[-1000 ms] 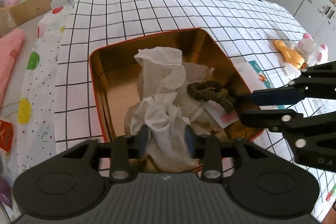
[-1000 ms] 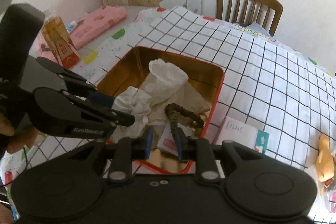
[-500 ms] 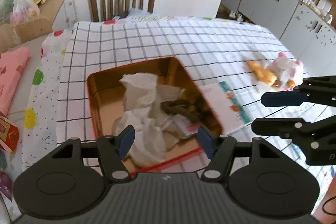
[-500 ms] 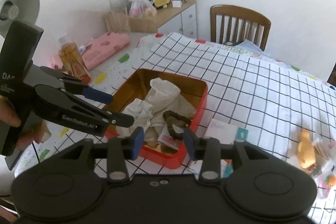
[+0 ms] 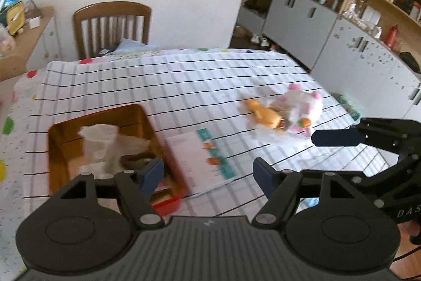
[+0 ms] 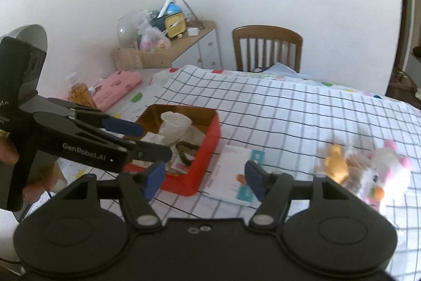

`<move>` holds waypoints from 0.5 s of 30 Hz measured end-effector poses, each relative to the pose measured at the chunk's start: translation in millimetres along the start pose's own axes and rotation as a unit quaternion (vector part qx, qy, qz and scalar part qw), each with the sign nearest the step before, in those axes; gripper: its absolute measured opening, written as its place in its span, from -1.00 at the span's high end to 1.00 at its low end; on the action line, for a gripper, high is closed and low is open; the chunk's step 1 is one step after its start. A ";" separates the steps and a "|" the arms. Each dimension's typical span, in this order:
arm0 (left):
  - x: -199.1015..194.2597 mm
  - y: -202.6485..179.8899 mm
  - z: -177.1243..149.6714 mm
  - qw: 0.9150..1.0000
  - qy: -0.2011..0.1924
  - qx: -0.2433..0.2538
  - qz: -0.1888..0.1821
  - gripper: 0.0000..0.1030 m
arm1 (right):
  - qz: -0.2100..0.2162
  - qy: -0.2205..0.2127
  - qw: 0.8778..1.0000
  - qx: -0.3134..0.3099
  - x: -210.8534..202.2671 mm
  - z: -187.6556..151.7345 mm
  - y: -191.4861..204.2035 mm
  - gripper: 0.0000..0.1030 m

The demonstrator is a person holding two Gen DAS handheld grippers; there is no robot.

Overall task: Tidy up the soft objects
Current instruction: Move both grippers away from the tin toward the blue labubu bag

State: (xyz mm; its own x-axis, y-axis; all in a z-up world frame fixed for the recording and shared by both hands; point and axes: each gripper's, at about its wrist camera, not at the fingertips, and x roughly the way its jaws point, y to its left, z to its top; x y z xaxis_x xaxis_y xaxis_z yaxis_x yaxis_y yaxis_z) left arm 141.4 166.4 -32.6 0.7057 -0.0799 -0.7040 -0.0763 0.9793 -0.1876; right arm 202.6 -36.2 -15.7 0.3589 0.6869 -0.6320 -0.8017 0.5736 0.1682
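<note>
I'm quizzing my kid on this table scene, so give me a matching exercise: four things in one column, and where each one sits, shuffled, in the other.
Things:
1. white cloth
2. booklet
3. pink and white plush toy
4. wooden chair

Places:
A. at the table's far edge
B. inside the red tin
C. flat on the checked tablecloth beside the tin
D. lying next to the orange plush toy

Pairs: 1-B, 2-C, 3-D, 4-A

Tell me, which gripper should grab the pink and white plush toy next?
Probably the right gripper: it is open and empty, and the plush toy lies on its side of the table, while the left gripper sits nearer the red box.
</note>
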 end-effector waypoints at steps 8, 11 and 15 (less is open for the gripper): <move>9.7 -48.3 0.9 0.999 -0.012 0.023 -0.031 -0.65 | -0.026 -0.012 0.999 0.035 -32.7 -28.3 -34.7 -0.49; 13.4 -67.0 -0.3 0.998 -0.021 0.039 -0.034 -0.67 | -0.045 -0.016 0.998 0.040 -44.3 -39.8 -46.6 -0.53; 23.7 -90.0 -2.1 0.997 -0.020 0.054 -0.050 -0.75 | -0.067 -0.021 0.996 0.053 -59.2 -54.9 -67.0 -0.63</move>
State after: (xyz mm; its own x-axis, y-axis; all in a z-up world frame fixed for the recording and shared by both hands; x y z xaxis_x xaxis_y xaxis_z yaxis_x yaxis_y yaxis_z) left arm 163.5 76.0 -33.8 0.7333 -0.1737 -0.6574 0.0708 0.9811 -0.1802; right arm 208.9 -139.9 -31.1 0.4806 0.6178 -0.6224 -0.6908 0.7039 0.1653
